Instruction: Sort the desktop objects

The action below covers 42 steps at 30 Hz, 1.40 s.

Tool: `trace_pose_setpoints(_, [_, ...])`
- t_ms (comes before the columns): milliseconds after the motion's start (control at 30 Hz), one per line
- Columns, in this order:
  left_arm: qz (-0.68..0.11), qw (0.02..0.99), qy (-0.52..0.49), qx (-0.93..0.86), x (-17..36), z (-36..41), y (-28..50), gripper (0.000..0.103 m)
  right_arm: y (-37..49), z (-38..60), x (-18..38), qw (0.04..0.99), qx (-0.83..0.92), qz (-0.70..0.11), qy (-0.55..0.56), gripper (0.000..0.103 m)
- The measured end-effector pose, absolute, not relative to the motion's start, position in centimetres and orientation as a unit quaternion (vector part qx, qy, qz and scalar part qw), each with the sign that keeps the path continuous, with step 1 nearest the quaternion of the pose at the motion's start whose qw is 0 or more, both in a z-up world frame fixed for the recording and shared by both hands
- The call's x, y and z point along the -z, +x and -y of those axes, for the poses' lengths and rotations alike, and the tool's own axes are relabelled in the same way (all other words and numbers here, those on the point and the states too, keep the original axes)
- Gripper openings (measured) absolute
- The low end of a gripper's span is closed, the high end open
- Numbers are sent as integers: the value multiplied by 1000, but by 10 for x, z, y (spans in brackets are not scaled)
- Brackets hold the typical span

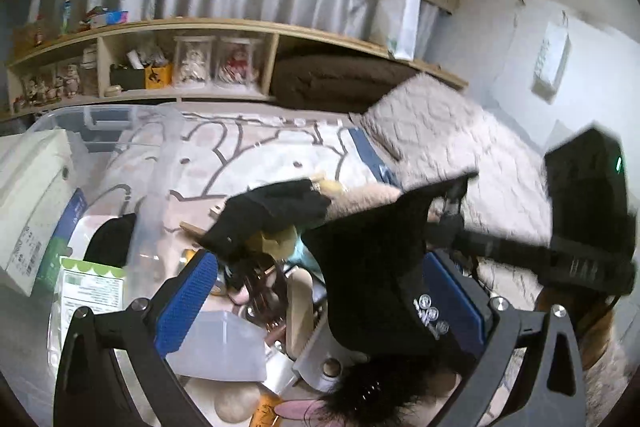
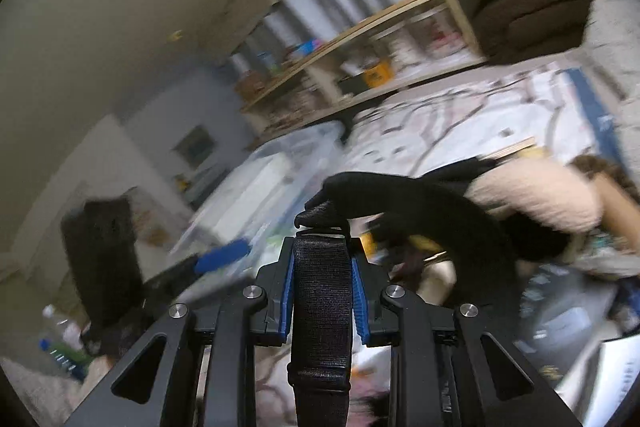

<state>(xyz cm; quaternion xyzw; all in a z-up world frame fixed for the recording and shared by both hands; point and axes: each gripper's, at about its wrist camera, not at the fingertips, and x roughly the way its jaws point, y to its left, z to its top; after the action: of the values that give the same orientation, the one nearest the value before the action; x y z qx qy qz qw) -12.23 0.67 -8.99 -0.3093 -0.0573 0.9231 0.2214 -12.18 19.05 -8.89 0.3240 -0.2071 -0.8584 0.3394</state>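
Note:
My left gripper is open, its blue pads wide apart above a heap of small desktop objects. A black fabric piece with clear studs drapes between the pads, against the right pad. My right gripper is shut on a black elastic strap that runs up between its blue pads. A black-gloved hand touches the strap's top end. The same gloved hand shows in the left wrist view, and the right gripper's black body is at the far right.
A clear plastic bin with boxes and packets stands at the left. A patterned bed cover lies behind the heap, a quilted blanket to the right. A wooden shelf with jars runs along the back. The right wrist view is motion-blurred.

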Motion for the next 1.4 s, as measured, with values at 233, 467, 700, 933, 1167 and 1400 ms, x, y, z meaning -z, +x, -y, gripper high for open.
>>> trace_pose_setpoints(233, [64,218,-297,-927,83,6,-125,103,-115,-139,102,382,841,118,364,25])
trace_pose_setpoints(467, [45,242,-291,-925,80,5,-120,103,-112,-123,112,390,833,80,385,25])
trace_pose_setpoints(700, [51,227,-299,-925,81,17,-126,103,-109,-136,99,367,852,80,364,25])
trace_pose_setpoints(933, [65,238,-304,-920,82,16,-126,103,-111,-171,76,294,881,103,356,25])
trace_pose_setpoints(1167, [9,310,-307,-900,83,-17,-112,103,-109,-193,63,280,884,137,350,25])
trace_pose_setpoints(1400, [-68,397,-295,-866,88,-64,-78,103,-108,-192,60,267,885,139,356,25])
